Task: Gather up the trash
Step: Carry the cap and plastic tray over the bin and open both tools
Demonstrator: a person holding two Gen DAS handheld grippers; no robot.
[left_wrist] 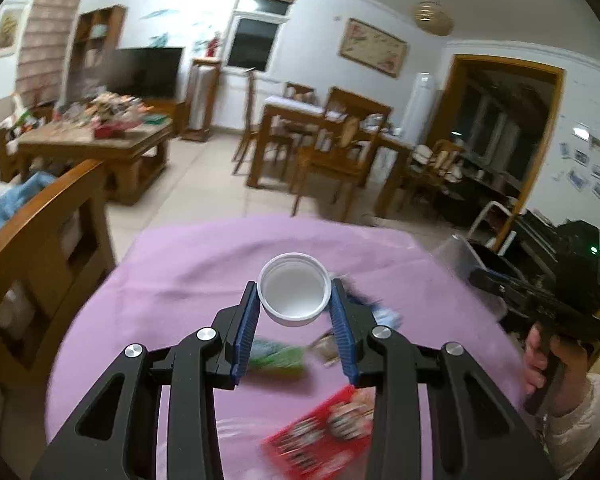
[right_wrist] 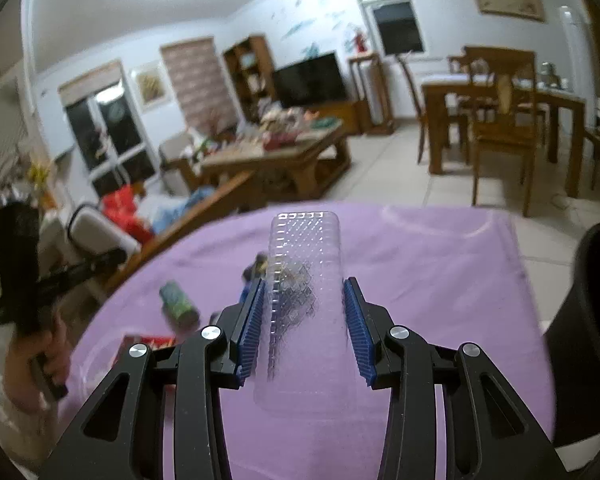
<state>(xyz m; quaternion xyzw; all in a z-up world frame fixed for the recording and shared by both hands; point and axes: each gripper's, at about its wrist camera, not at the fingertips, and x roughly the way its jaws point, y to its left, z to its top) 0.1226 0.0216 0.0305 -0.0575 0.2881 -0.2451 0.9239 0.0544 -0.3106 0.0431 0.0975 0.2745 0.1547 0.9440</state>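
My left gripper (left_wrist: 295,294) is shut on a white plastic lid (left_wrist: 295,293), holding it above the purple tablecloth (left_wrist: 188,272). My right gripper (right_wrist: 305,292) is shut on a clear ribbed plastic tray (right_wrist: 306,264), which sticks out forward between the blue pads. On the cloth lie a red snack wrapper (left_wrist: 320,436), a green wrapper (left_wrist: 278,356) and a blue wrapper (left_wrist: 384,314). The green wrapper (right_wrist: 178,304) and red wrapper (right_wrist: 150,342) also show in the right wrist view. The right gripper appears at the right edge of the left wrist view (left_wrist: 540,300).
A black bin (right_wrist: 592,332) stands at the table's right edge. A wooden chair back (left_wrist: 44,240) is on the left. A cluttered coffee table (left_wrist: 96,136), a dining table with chairs (left_wrist: 332,140) and a TV lie beyond on the tiled floor.
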